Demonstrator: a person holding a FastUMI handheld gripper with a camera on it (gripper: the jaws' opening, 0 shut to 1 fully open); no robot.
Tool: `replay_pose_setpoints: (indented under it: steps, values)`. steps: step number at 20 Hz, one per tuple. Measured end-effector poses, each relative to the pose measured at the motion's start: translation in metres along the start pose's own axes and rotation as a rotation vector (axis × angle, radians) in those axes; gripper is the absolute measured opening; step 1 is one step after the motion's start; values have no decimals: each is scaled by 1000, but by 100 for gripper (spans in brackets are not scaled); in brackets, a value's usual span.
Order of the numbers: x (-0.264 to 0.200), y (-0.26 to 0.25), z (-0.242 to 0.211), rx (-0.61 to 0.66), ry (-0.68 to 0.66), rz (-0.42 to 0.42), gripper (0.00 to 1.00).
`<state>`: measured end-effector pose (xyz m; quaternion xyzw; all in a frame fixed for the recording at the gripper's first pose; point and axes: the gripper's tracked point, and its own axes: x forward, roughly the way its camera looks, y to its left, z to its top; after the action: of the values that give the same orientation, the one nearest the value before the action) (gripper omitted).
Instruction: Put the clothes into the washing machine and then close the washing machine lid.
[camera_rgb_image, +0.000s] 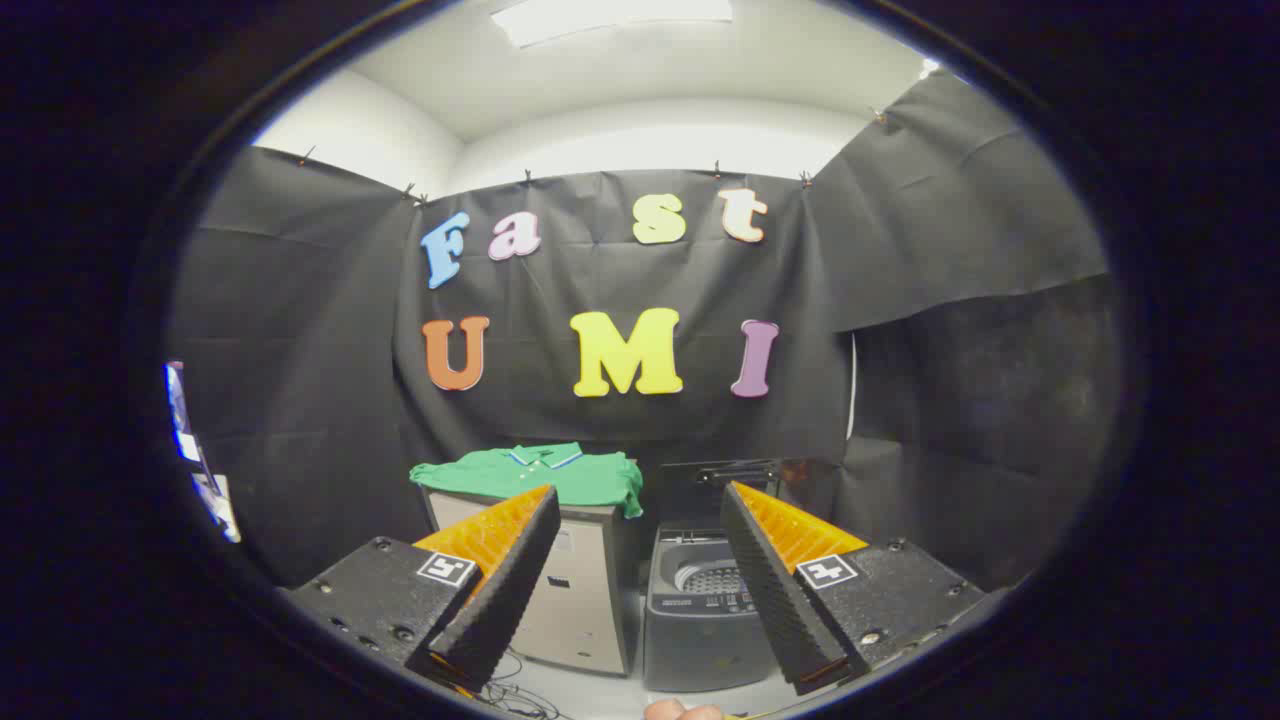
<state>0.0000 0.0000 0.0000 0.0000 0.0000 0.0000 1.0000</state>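
A green polo shirt (535, 474) lies spread flat on top of a pale cabinet (585, 590), beyond my left finger. To its right stands a dark grey top-loading washing machine (695, 620) with its lid (735, 478) raised upright at the back, so the perforated drum (708, 580) shows. My gripper (640, 495) is open and holds nothing. It hangs well short of both, its fingertips wide apart. The shirt's right sleeve sits just beyond the left fingertip and the machine's opening lies between the fingers, nearer the right one.
Black cloth walls close the booth behind and on both sides. Cables (520, 690) lie on the pale floor in front of the cabinet. Part of a hand (680, 711) shows below the fingers. A bright object (200, 460) stands at the left wall.
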Motion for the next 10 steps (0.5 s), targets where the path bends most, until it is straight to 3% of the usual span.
replay_pose_setpoints:
  steps: [4, 10]
  values:
    - [18, 9, 9, 13, -16, 51, 100]
    - [40, 5, 9, 33, -17, 62, 100]
